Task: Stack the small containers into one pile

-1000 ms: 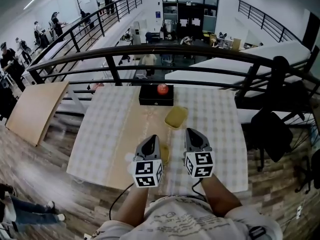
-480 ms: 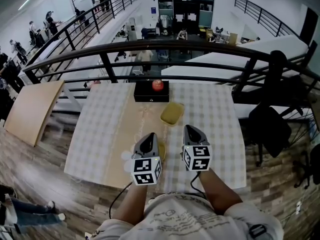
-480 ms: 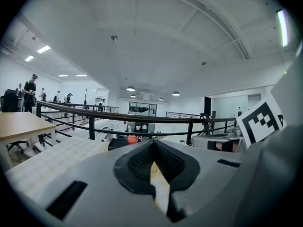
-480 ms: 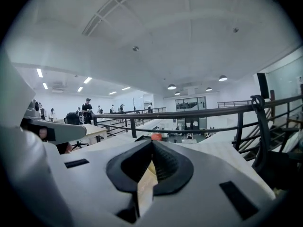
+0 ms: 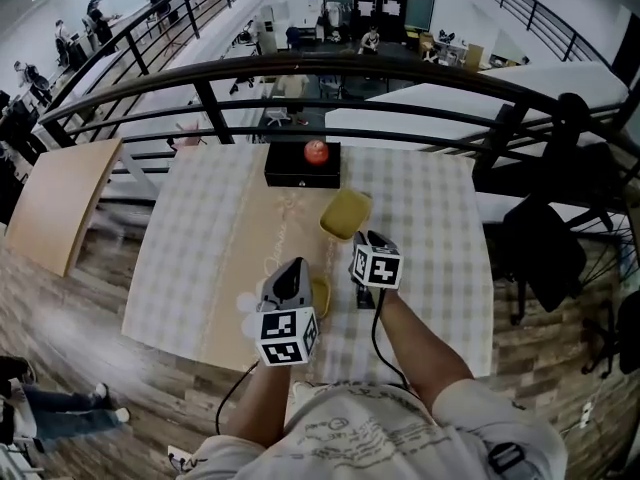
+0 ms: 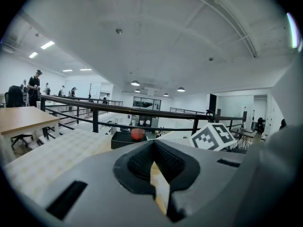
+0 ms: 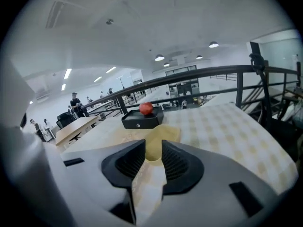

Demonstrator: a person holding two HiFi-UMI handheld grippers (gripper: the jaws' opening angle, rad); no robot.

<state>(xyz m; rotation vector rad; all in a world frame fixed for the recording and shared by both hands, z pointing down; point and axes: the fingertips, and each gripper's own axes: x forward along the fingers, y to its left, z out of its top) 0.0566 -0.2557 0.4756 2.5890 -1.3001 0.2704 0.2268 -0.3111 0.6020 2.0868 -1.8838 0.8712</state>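
The right hand-held gripper point(image 5: 368, 240) has just dropped forward and down from where it hovered near the person's body, and its jaws have just been opening. They now stand apart with nothing pressed between the pads. The small yellow container point(image 5: 345, 213) sits on the worktop point(image 5: 200, 258) just ahead of the tips and lined up with the gap, but it is not gripped yet.

To me that reads as the start of a pick: the approach looks nearly done, and closing on the near rim comes next.

The left hand-held gripper point(image 5: 291, 271) has barely shifted. Its jaws meet at the tips, and I can't see anything pinched in them. A second yellow container point(image 5: 321, 294) lies just to the right of its nose, which is likely where the pile will go. No stacking has happened so far.
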